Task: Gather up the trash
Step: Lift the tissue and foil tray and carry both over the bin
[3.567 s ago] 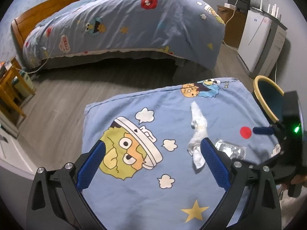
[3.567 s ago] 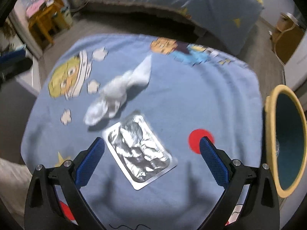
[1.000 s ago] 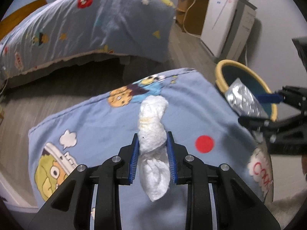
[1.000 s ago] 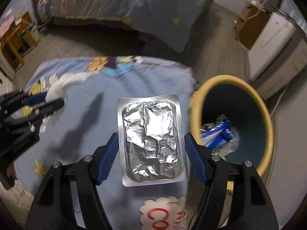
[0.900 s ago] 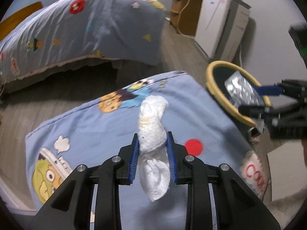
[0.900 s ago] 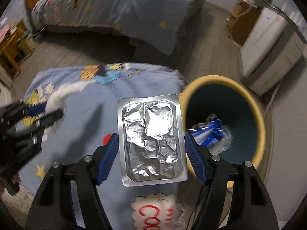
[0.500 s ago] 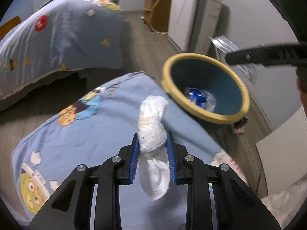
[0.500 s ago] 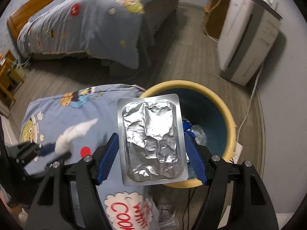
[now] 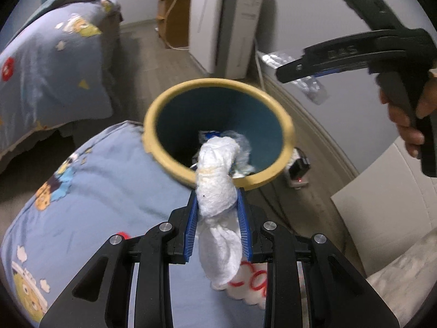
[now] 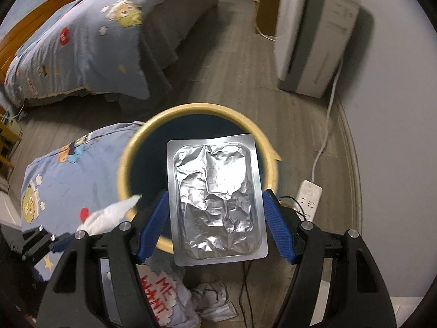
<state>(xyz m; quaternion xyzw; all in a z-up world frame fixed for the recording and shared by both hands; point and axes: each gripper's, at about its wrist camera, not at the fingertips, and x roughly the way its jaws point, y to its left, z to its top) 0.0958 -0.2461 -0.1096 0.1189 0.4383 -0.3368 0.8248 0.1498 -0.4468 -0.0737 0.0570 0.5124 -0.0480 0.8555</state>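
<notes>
My left gripper (image 9: 217, 218) is shut on a crumpled white tissue (image 9: 217, 191), which it holds up at the near rim of the yellow-rimmed blue trash bin (image 9: 174, 104). The tissue also shows in the right wrist view (image 10: 109, 216). My right gripper (image 10: 215, 216) is shut on a flat silver foil blister pack (image 10: 215, 202) and holds it above the bin (image 10: 191, 112). In the left wrist view the foil pack (image 9: 275, 58) hangs up beyond the bin's far right. Blue-and-white wrappers (image 9: 210, 135) lie inside the bin.
A blue cartoon cushion (image 9: 82, 191) lies left of the bin. A bed (image 10: 82, 41) stands at the back left, a white appliance (image 10: 314, 27) at the back right. A power strip (image 10: 308, 194) and cable lie right of the bin. Crumpled paper (image 10: 215, 300) lies on the floor.
Both grippers have moved from the cushion toward the bin with their trash still held. The tissue now hangs at the bin's rim and the foil pack over its opening.
</notes>
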